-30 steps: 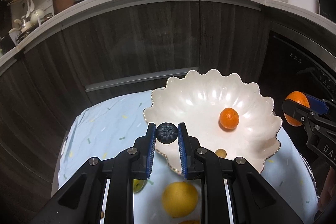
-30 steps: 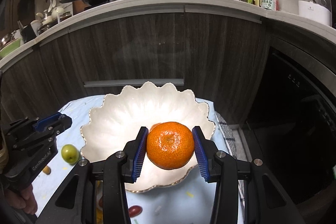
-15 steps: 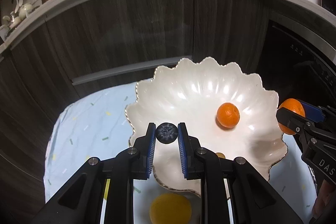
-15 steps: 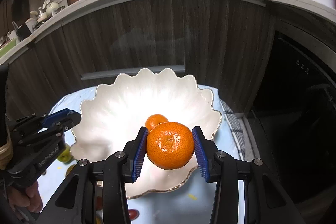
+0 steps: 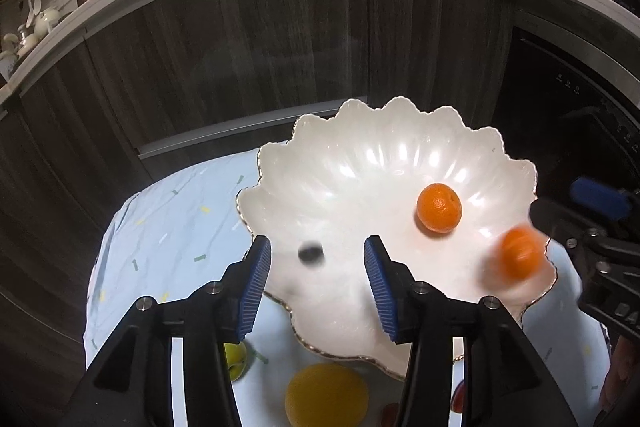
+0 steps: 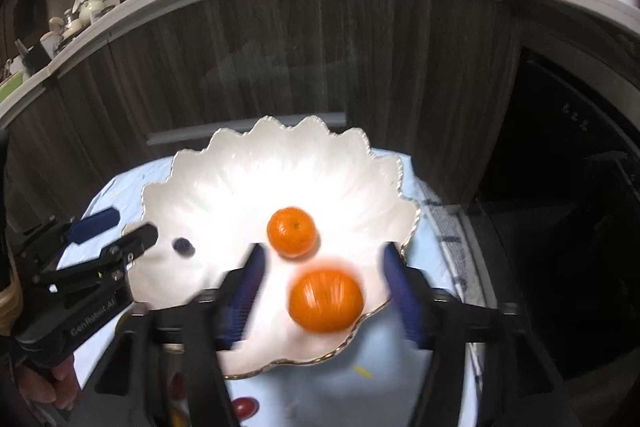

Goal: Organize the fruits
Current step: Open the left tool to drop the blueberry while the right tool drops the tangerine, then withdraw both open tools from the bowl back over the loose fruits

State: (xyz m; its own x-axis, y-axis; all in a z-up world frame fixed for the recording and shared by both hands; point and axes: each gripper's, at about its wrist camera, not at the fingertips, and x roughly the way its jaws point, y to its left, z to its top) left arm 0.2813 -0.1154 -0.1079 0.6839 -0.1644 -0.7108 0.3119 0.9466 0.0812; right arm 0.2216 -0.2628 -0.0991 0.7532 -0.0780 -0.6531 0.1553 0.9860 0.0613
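Note:
A white scalloped bowl (image 5: 360, 163) (image 6: 224, 187) stands on the pale blue cloth. My left gripper (image 5: 317, 277) is open above its near left side; a dark blueberry (image 5: 311, 253) (image 6: 183, 247), blurred, is below the jaws in the bowl. My right gripper (image 6: 322, 291) is open over the bowl's near right side; a blurred mandarin (image 6: 326, 299) (image 5: 518, 254) is free between its fingers, over the bowl. Another mandarin (image 5: 439, 207) (image 6: 292, 231) rests in the bowl.
On the cloth in front of the bowl lie a yellow lemon (image 5: 326, 395), a green fruit (image 5: 236, 361) and a red fruit (image 6: 244, 407). Dark cabinet fronts (image 5: 240, 47) stand behind the table, a dark appliance (image 6: 580, 207) at the right.
Both grippers have opened. The blueberry has left the left jaws and the mandarin the right jaws; both are dropping into the bowl. Both grippers moved forward over the bowl.

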